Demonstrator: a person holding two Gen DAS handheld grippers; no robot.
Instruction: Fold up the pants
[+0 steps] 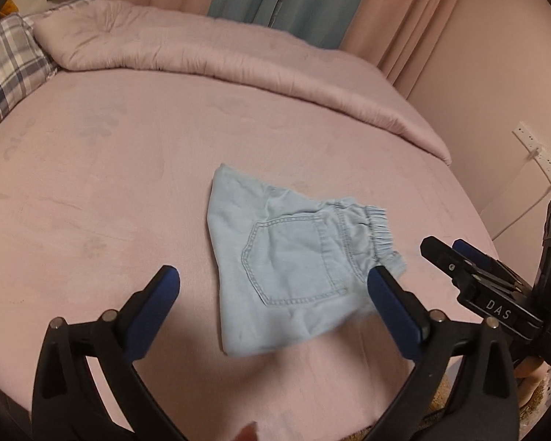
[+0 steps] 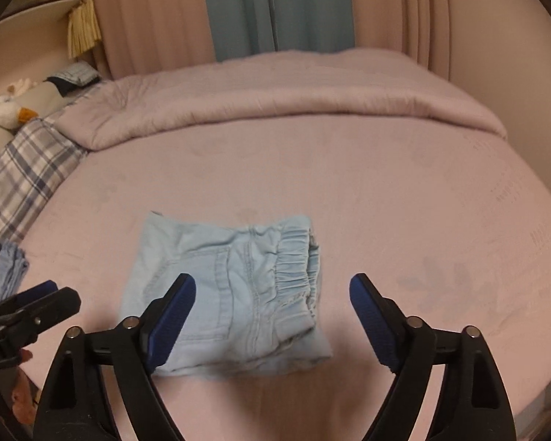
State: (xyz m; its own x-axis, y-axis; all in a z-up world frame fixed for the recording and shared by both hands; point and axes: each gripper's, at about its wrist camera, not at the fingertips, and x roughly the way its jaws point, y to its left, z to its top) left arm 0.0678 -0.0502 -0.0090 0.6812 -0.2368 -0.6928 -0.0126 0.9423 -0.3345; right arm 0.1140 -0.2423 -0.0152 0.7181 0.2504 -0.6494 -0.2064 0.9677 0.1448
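Note:
Light blue denim pants (image 1: 286, 261) lie folded into a small packet on the pink bed sheet (image 1: 92, 183), back pocket up, elastic waistband to the right. They also show in the right wrist view (image 2: 231, 294). My left gripper (image 1: 275, 279) is open and empty, hovering just above the near edge of the pants. My right gripper (image 2: 273, 288) is open and empty, above the pants' waistband side. The right gripper also shows at the right of the left wrist view (image 1: 448, 253), and the left gripper at the left edge of the right wrist view (image 2: 51, 297).
A folded pink duvet (image 1: 238, 51) lies along the far side of the bed. A plaid pillow (image 1: 7, 70) is at the left. Another light blue cloth (image 2: 9, 268) lies at the bed's left edge. Curtains (image 2: 275, 7) hang behind; a power strip (image 1: 536, 147) is on the right wall.

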